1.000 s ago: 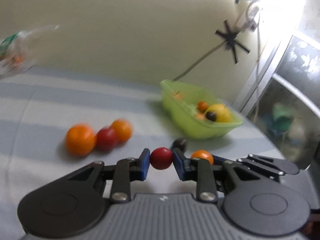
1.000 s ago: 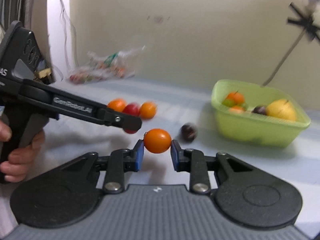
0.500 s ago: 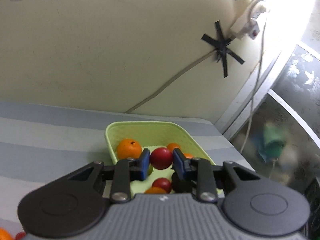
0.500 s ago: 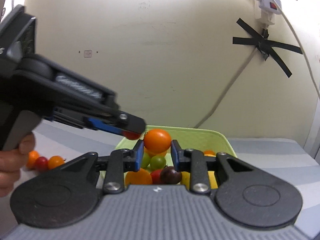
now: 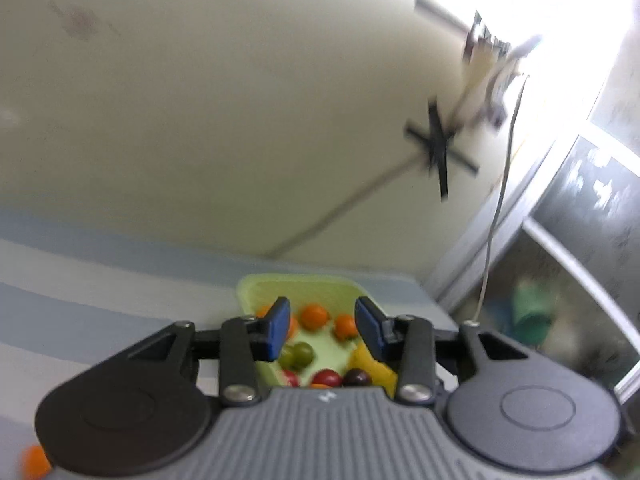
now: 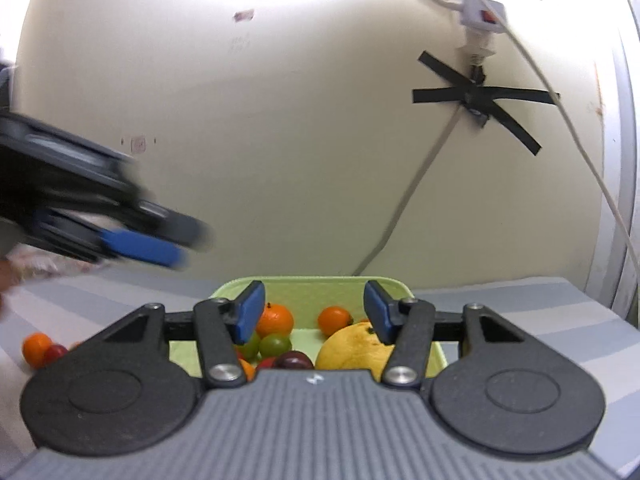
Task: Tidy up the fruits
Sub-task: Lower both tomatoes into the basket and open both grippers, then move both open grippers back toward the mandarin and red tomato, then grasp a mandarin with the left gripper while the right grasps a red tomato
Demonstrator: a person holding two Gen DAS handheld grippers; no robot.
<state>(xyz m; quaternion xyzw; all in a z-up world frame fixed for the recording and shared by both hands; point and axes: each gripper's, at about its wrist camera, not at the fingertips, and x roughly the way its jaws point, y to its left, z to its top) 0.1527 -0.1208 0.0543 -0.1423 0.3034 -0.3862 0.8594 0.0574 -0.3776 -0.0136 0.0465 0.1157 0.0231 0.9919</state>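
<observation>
A: Are the jaws holding any fruit?
B: No. The left gripper (image 5: pixel 323 329) and right gripper (image 6: pixel 315 317) are both opening, empty, above the green basket (image 6: pixel 316 289). The fruits (image 6: pixel 352 350) lie inside it.

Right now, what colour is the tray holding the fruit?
Light green tray, clearest in the right wrist view.

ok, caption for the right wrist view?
Right gripper, its jaws opening and empty, over the green basket of fruit; left gripper alongside.
</observation>
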